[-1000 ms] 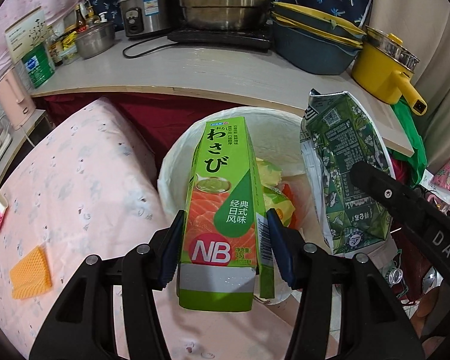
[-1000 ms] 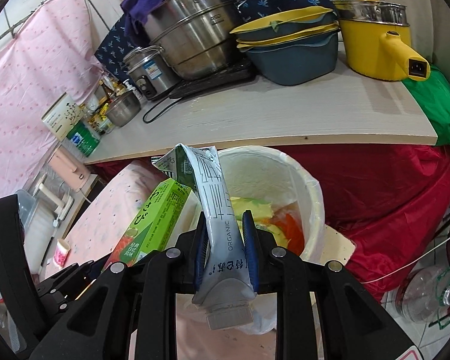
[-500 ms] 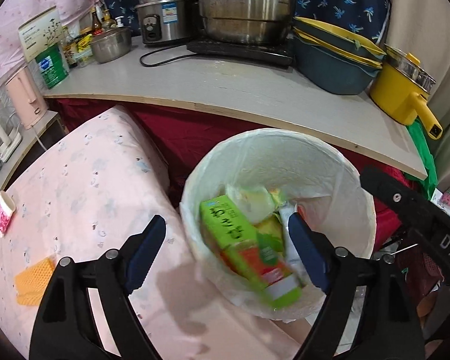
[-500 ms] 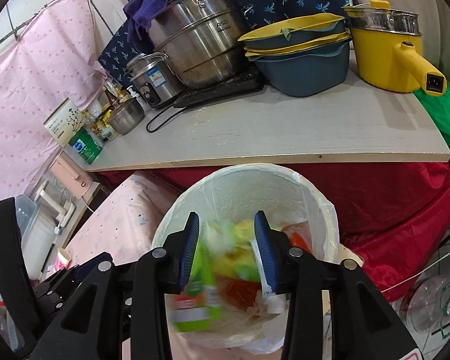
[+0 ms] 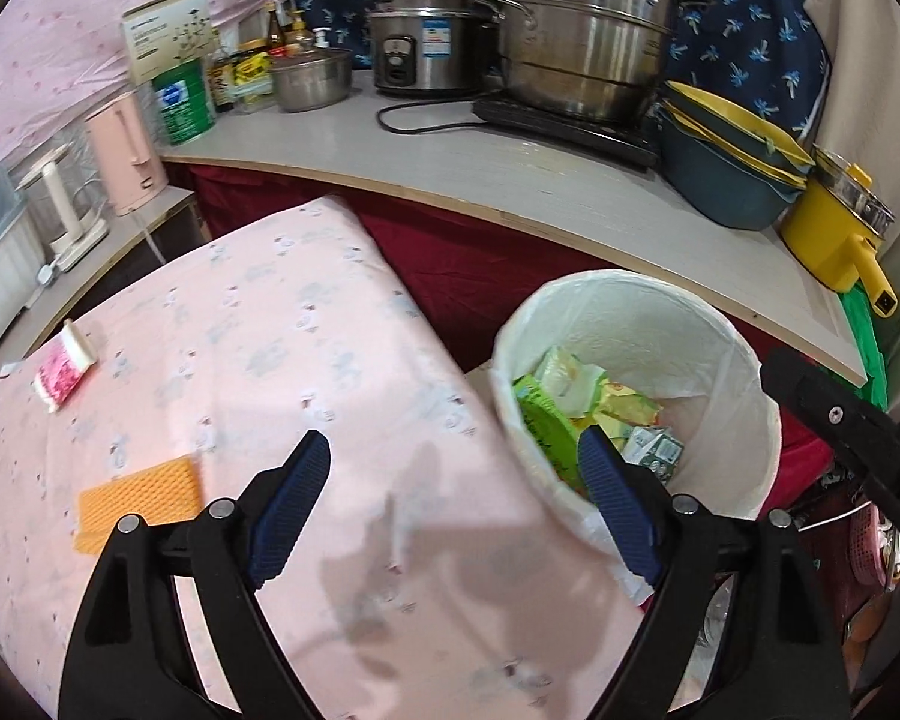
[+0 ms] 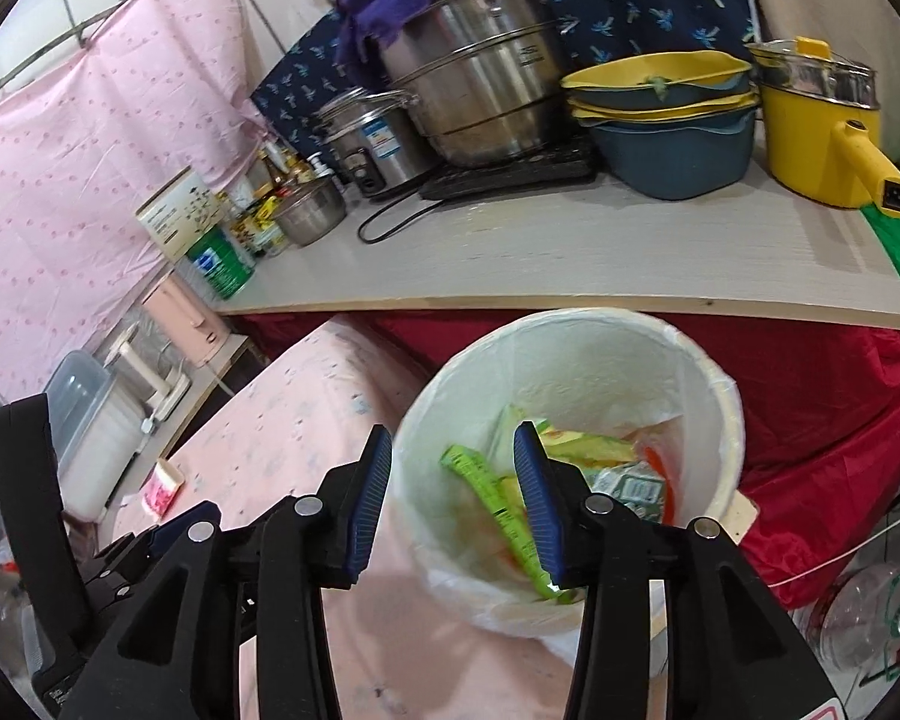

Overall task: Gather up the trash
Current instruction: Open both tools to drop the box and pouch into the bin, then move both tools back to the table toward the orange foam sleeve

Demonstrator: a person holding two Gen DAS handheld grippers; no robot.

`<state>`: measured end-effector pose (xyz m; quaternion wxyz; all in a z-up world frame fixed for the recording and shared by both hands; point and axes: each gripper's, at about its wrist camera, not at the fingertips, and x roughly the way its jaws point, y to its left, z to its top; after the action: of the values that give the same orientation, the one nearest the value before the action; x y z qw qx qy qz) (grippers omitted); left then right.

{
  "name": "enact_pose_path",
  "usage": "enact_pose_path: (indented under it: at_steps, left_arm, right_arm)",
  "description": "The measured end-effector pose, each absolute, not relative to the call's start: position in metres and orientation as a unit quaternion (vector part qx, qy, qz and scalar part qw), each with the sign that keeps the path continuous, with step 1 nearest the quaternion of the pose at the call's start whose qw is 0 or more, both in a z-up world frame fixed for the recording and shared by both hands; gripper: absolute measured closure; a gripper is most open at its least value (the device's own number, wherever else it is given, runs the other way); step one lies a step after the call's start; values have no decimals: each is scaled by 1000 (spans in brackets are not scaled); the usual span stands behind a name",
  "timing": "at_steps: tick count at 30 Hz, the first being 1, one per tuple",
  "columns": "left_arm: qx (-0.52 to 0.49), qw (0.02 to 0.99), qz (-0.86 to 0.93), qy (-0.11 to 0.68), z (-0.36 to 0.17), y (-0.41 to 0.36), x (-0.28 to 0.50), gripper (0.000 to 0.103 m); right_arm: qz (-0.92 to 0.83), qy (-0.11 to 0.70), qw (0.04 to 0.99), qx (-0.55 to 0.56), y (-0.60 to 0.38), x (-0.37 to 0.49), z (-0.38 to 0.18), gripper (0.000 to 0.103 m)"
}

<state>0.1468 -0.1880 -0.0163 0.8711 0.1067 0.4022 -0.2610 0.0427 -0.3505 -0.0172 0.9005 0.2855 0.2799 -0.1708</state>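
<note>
Beside pink-clothed table (image 5: 258, 360): lined bin (image 5: 720, 372)

Bin liner (image 6: 600, 360) is thin crinkled white plastic; cartons (image 6: 498, 504) inside are glossy printed card. Steamer pot (image 6: 474, 102) is brushed shiny steel. Tablecloth (image 5: 240, 360) is matt pink cloth, gripper pads (image 5: 288, 504) ribbed blue rubber.

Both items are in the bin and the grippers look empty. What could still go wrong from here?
1. The bin stands tight against the pink table; the right gripper, open and over its rim, could knock it when swinging back.
2. Two pieces remain on the table: the orange sponge and the pink packet. Both lie flat, so the left gripper, jaws just opened and empty, may snag the cloth.
</note>
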Motion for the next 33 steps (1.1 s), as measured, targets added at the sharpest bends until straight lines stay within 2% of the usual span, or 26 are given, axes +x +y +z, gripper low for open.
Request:
enact_pose_path:
  at_steps: [5,10,20,29,33]
  left_arm:
    - [91,882,-232,400,-12,-146,149,22]
    - [70,892,-202,399,-9,-101,154,17]
    - [35,906,-138,399,-11,-16,159,17]
    - [22,907,-80,414,-28,46,162,17]
    - [14,905,-60,422,-36,69,164,17]
  right_arm:
    - [-144,291,906,271,-317,53,-13,60]
    - [-118,300,912,255,-281,63,-8,59]
    - [-62,329,916,223,-208,85,-9,57]
    - [-26,354,912,204,-156,103,-24,46]
    - [-16,367,909,199,-140,114,-32,44]
